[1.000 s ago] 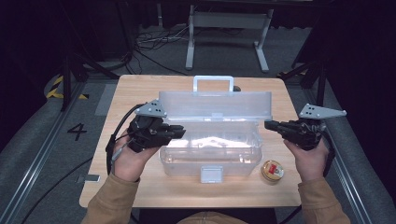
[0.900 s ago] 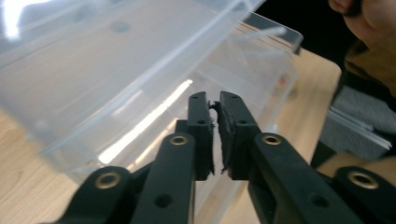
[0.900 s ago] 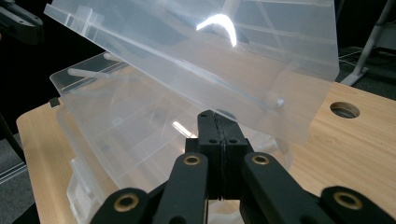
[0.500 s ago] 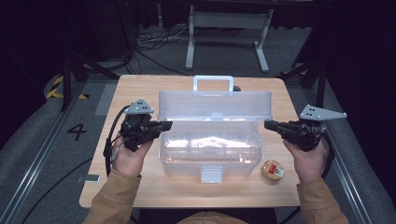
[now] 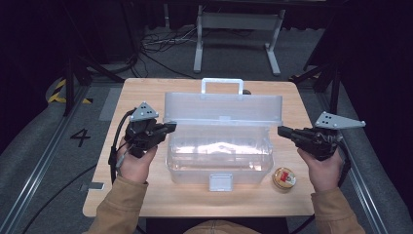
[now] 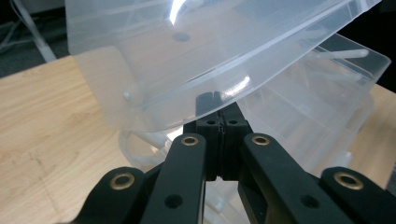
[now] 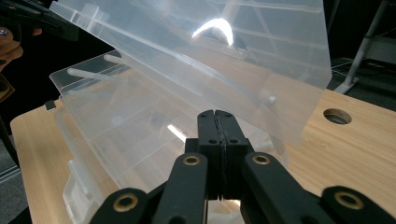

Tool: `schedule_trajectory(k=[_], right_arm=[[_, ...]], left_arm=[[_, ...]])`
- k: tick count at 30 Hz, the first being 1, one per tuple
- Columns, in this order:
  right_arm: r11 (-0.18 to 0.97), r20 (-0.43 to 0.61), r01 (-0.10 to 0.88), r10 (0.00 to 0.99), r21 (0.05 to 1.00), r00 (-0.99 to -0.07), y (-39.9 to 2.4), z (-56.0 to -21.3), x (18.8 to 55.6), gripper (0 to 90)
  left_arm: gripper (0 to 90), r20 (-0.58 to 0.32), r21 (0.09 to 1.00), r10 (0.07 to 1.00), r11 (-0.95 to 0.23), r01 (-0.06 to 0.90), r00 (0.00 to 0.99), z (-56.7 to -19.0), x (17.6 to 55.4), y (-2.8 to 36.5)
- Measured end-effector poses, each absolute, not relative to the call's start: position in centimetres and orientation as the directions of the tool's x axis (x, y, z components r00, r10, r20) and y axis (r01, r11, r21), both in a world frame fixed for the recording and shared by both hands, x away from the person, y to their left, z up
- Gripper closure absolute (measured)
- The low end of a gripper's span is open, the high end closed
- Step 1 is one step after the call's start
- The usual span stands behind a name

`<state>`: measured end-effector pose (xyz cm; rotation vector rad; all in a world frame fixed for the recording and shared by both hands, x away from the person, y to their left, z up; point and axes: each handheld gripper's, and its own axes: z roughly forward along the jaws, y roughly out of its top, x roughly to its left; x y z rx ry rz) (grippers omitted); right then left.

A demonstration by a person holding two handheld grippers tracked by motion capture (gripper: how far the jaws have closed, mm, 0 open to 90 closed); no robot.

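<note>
Pale wood makes up the table, a light rectangular top with rounded corners and a round cable hole near one edge. Around it the room is dark: grey carpet, black cables looped on the floor beyond the far edge, the metal legs of a stand behind, a strip of yellow-and-black tape and a painted number four on the floor to the left.

In the middle of the table sits a clear plastic storage box — a translucent tub with a white latch at its near wall. Its lid is hinged at the back and stands raised, tilted up over the tub, with a carry handle on its top edge. Light glares off the lid in both gripper views, and the ribbed inner walls of the tub show through it.

The left gripper is held at the box's left end, its fingers pressed together with nothing between them, tips right at the lower rim of the lid; whether they touch it cannot be told. The right gripper is at the right end of the box, fingers likewise closed and empty — just beside the lid's edge.

A small round tin with a red and yellow label lies on the table near the box's front right corner, in front of the right hand.
</note>
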<state>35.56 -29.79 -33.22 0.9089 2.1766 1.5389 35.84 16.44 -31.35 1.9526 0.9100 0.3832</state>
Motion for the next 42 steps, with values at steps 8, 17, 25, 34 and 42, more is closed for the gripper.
schedule_trajectory(k=[8,17,25,34,42], right_arm=[[0.217,0.054,0.309,0.734,0.926,-0.677,-30.6,-33.2,34.7,73.4],[0.155,0.098,0.356,0.794,0.922,-0.6,-29.9,-33.5,35.1,63.3],[0.172,0.052,0.352,0.837,0.92,-0.545,-27.8,-33.7,35.8,63.4],[0.194,-0.009,0.311,0.86,0.931,-0.51,-26.6,-33.8,36.5,55.8],[0.185,-0.006,0.307,0.865,0.933,-0.502,-25.7,-34.1,37.7,56.6]], left_arm=[[89.6,-0.081,0.847,0.739,-0.303,0.437,0.668,-31.2,36.0,16.3],[89.6,-0.071,0.852,0.745,-0.3,0.428,0.663,-31.1,36.2,16.2],[89.6,-0.063,0.851,0.748,-0.306,0.427,0.661,-31.0,36.2,16.2],[89.5,-0.055,0.848,0.749,-0.315,0.427,0.661,-31.2,36.0,16.1],[89.5,-0.048,0.843,0.748,-0.325,0.428,0.663,-31.3,35.8,16.0]])
